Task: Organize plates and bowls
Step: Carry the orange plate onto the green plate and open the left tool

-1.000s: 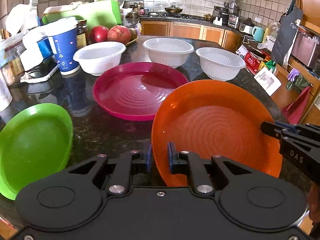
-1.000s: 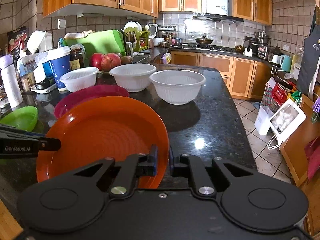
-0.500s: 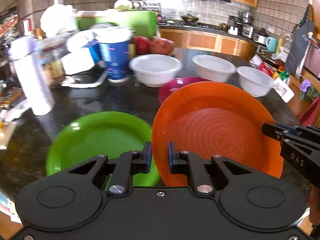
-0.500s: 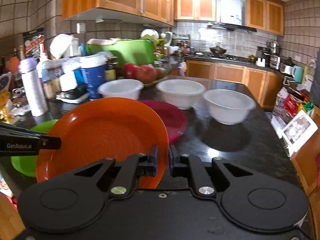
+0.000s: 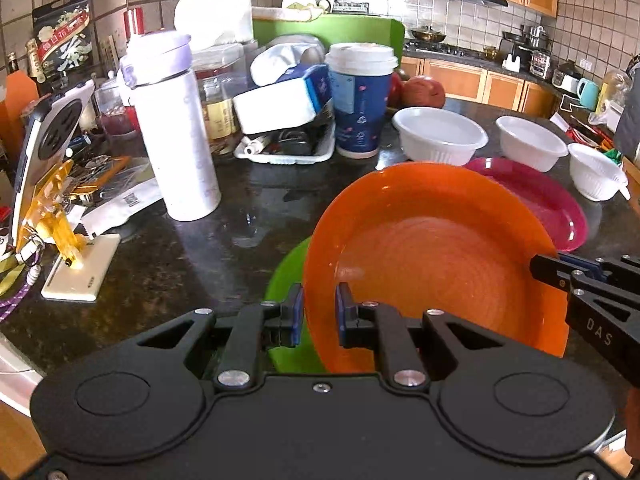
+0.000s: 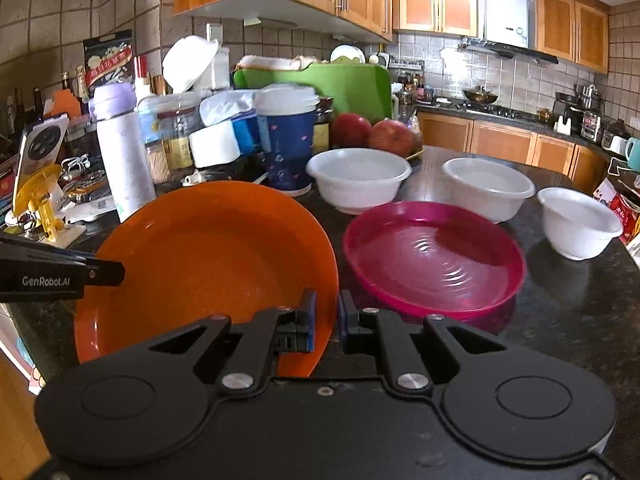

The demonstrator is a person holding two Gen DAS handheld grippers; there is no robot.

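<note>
My left gripper and my right gripper are both shut on the rim of the orange plate, one on each side, and hold it over the green plate, which is mostly hidden under it. The orange plate also shows in the right wrist view. The pink plate lies on the counter to the right. Three white bowls stand in a row behind it.
Clutter lines the left and back of the dark counter: a white bottle, a blue cup, a phone on a yellow stand, a tray of items, red apples. The counter's right edge drops to the floor.
Both grippers have carried the orange plate leftward, from beside the pink plate to over the green plate. The green plate is now nearly covered.
</note>
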